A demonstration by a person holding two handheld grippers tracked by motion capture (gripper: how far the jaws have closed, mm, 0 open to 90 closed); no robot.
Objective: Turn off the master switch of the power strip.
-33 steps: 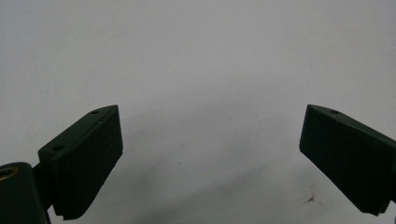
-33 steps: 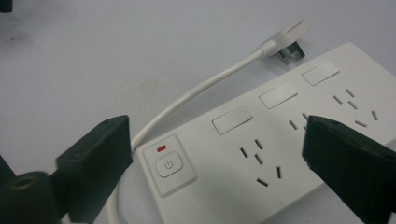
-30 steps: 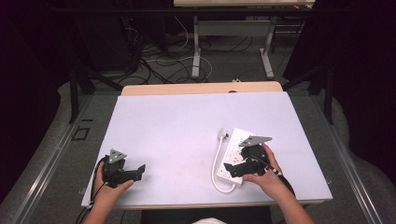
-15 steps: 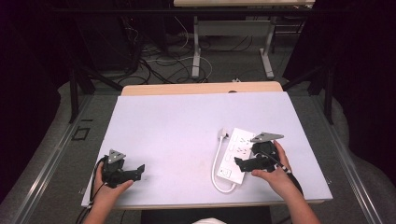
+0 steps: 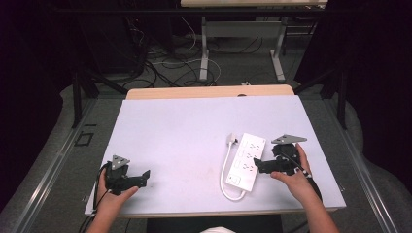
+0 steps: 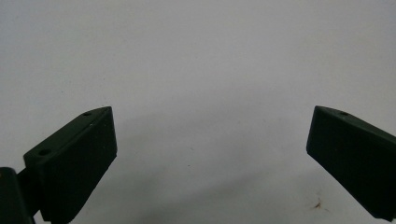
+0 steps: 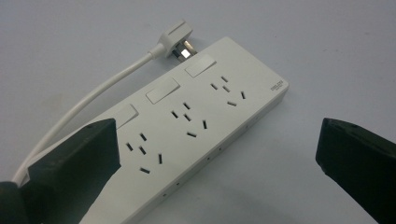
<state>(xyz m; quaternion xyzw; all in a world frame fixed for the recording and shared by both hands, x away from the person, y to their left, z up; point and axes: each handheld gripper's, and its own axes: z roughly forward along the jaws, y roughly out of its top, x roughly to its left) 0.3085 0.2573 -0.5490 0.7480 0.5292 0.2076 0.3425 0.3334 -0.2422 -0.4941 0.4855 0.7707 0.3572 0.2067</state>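
Three socket groups marked the white power strip lying on the table in the high view, right gripper just beside it, left gripper well apart. The right gripper view added switches and plug, jaws wide; the left gripper's jaws gaped over bare table.

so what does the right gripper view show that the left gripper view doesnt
The right gripper view alone shows the white power strip lying flat, with three socket groups, three rocker switches, and its cable looping back to the plug at the strip's far end. The left gripper view alone shows a small brown mark on the table. Both show two black jaws spread wide apart over the pale table surface, with nothing held.
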